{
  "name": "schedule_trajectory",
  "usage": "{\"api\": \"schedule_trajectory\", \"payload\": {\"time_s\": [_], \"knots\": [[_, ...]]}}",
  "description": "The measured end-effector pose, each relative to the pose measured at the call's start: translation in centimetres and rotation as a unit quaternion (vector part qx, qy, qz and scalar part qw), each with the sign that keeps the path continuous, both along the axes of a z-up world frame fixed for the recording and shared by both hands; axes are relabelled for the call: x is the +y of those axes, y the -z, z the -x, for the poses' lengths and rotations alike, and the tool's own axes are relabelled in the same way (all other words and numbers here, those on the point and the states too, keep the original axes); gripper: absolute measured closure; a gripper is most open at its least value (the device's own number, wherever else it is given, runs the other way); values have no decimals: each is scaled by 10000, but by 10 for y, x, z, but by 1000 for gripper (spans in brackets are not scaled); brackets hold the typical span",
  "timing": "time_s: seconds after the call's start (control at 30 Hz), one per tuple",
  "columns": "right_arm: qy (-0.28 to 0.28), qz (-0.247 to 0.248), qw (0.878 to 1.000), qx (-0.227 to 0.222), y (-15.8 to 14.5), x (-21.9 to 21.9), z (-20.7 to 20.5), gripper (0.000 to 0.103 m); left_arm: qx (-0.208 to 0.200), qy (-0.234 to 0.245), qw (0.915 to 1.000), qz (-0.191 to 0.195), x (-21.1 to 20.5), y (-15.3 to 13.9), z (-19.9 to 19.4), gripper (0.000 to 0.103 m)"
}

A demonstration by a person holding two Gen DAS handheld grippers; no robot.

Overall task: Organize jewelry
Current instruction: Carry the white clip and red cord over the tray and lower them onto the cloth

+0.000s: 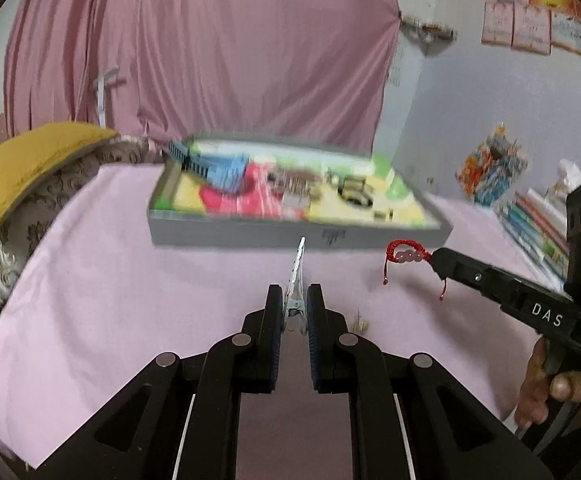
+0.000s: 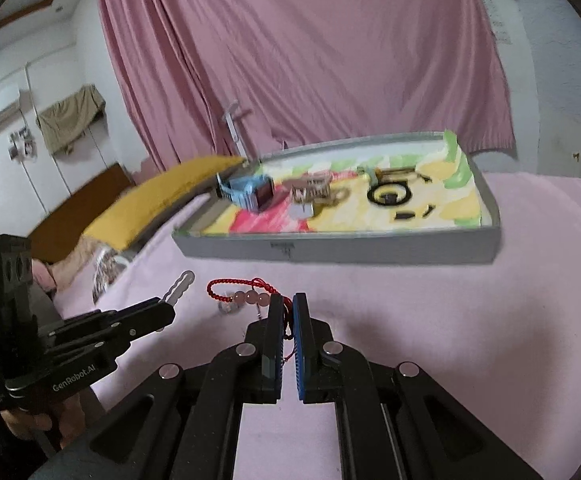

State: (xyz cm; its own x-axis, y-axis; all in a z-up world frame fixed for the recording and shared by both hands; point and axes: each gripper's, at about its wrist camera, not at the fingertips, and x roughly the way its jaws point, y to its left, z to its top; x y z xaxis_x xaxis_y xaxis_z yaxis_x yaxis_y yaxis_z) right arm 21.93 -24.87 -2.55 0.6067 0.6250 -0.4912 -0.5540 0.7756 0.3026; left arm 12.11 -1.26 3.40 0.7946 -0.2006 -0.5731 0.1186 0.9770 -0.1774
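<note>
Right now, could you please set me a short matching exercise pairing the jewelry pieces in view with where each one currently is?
Things:
1. silver hair clip
2. red cord bracelet
3. blue watch
4. black ring

Places:
A. in the left gripper
B. right half of the grey tray
C. in the right gripper
D. left end of the tray

Pairs: 1-A, 2-C, 3-D, 4-B
</note>
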Motion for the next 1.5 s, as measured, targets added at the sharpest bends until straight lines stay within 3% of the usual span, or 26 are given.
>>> {"api": "schedule_trajectory", "payload": {"time_s": [0.2,0.4,0.57,0.83,1.0,1.1,1.27,1.5], "knots": [[420,-716,9949,-568,-34,-9,-13,98,-959,-162,9953,-9,-7,-36,-13,94],[707,-774,9868,-1236,-64,-2,-33,98,-1668,-184,9857,-129,-14,-66,-40,94],[816,-618,9823,-1566,-73,9,-59,98,-1846,-277,9820,-295,-11,-77,-78,94],[1015,-351,9787,-1752,-71,24,-108,98,-1834,-527,9802,-536,6,-66,-142,94],[1036,-176,9828,-1519,-58,35,-142,98,-1626,-567,9834,-573,12,-53,-174,94],[1040,-50,9868,-1239,-49,40,-160,98,-1295,-538,9889,-499,15,-42,-195,94],[1033,251,9928,-559,-31,45,-185,98,-281,-425,9976,-475,13,-16,-229,94],[681,623,9947,457,-6,51,-209,98,861,-119,9949,-508,-1,19,-250,94]]}}
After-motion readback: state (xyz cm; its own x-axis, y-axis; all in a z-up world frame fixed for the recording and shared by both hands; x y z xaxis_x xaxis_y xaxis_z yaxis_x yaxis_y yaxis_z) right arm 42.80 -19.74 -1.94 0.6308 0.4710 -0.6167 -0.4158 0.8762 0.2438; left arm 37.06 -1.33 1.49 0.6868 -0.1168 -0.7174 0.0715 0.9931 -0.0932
